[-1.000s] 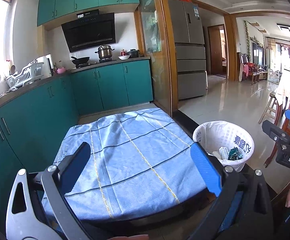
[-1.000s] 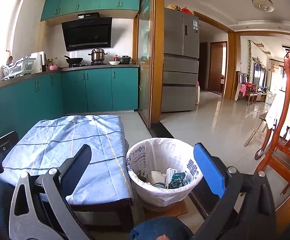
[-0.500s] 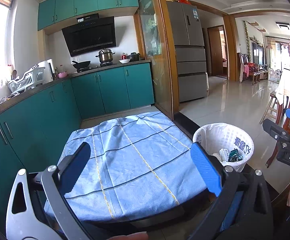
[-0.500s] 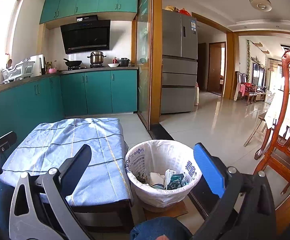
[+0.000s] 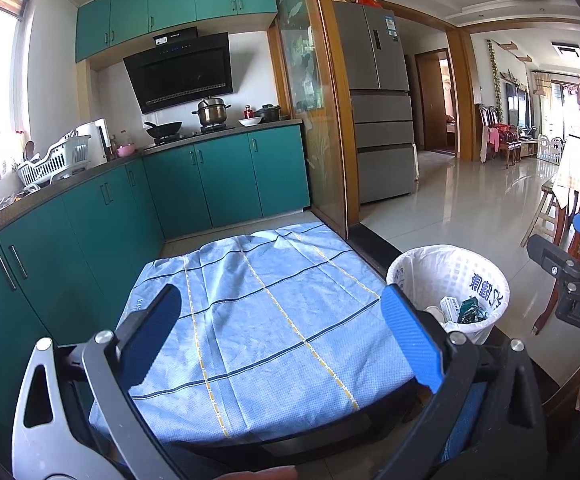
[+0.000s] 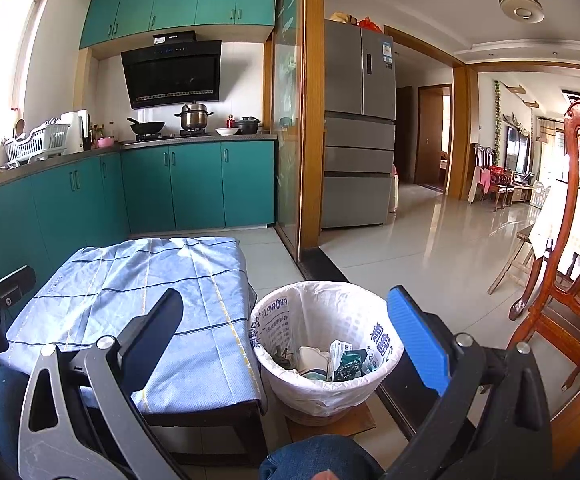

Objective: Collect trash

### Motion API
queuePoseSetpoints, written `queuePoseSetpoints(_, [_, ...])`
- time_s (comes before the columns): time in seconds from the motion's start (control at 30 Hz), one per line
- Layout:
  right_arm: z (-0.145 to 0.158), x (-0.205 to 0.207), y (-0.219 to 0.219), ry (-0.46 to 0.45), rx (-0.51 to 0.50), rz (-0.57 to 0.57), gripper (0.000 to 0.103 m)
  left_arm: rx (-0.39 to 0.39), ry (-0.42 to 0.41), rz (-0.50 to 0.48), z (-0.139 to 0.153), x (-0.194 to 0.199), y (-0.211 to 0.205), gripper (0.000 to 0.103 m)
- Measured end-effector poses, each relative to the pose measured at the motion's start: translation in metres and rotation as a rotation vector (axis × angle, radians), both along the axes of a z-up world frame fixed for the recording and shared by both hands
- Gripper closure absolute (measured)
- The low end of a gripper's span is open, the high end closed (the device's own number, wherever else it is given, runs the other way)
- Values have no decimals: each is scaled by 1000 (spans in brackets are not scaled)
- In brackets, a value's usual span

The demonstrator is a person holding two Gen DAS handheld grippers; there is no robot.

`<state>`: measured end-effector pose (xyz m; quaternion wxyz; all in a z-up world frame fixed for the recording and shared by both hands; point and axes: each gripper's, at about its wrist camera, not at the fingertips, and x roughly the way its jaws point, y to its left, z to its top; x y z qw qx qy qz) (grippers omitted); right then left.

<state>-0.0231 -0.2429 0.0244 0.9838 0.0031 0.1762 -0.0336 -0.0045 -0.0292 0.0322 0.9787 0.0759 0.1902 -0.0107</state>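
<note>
A white-lined trash bin [image 6: 326,356] stands on the floor right of a low table; several wrappers and packets [image 6: 340,360] lie inside it. The same trash bin [image 5: 448,286] shows at the right in the left wrist view. The low table wears a blue checked cloth [image 5: 266,320], also visible as the cloth [image 6: 142,300] in the right wrist view, with nothing lying on it. My left gripper [image 5: 282,340] hangs open above the cloth's near edge. My right gripper [image 6: 286,340] is open above the bin's near rim, holding nothing.
Teal kitchen cabinets [image 5: 90,216] run along the left and back. A glass partition with a wooden frame [image 6: 302,140] and a grey fridge [image 6: 358,152] stand behind the bin. A carved wooden chair [image 6: 578,264] is close on the right. Tiled floor [image 6: 430,240] stretches beyond.
Both views have tilted up slightly, so the table and bin sit a little lower in frame. Both grippers stay open and empty.
</note>
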Motion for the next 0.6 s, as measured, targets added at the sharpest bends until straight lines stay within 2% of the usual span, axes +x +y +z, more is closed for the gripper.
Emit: queuePoseSetpoints(0.6, [-2, 3, 1, 4, -7, 1, 3, 8, 8, 0, -3, 4, -1, 3])
